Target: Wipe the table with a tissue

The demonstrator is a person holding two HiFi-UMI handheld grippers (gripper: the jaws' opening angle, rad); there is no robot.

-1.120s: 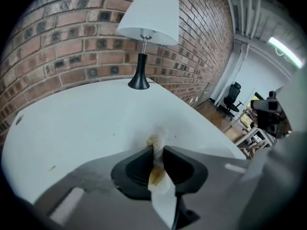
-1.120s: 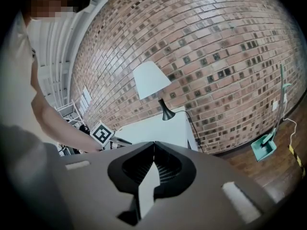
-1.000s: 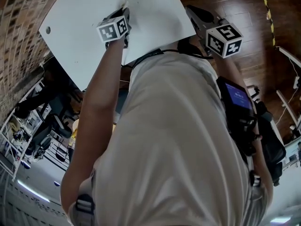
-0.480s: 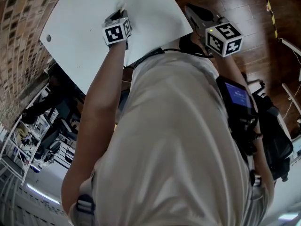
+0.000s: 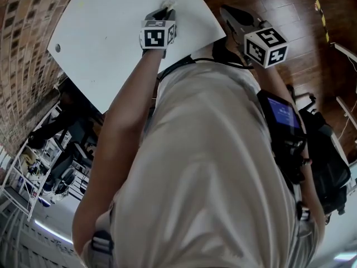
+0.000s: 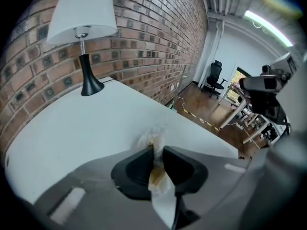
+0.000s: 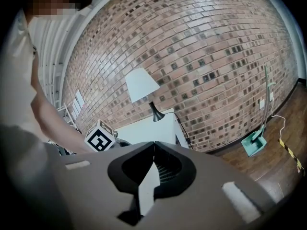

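Observation:
A crumpled white tissue [image 6: 154,140], stained brownish, is pinched in my left gripper [image 6: 156,150], which is shut on it. The wad presses on the white table [image 6: 72,128]. From the head view, the left gripper [image 5: 166,10] points down at the table [image 5: 106,32] near its right edge, and the tissue [image 5: 168,4] shows at its tip. My right gripper [image 5: 226,11] hovers off the table's right side over the wooden floor. In the right gripper view, that gripper [image 7: 154,144] is shut with nothing between its fingers.
A black-stemmed lamp [image 6: 82,32] with a white shade stands at the table's far end by the brick wall [image 6: 153,28]. Wooden floor [image 5: 279,4] lies right of the table. A green dustpan [image 7: 254,141] leans by the wall. An office chair [image 6: 216,75] and desks stand farther off.
My left gripper has slid to the right across the table with the tissue in it, toward the right edge. The right gripper has stayed where it was.

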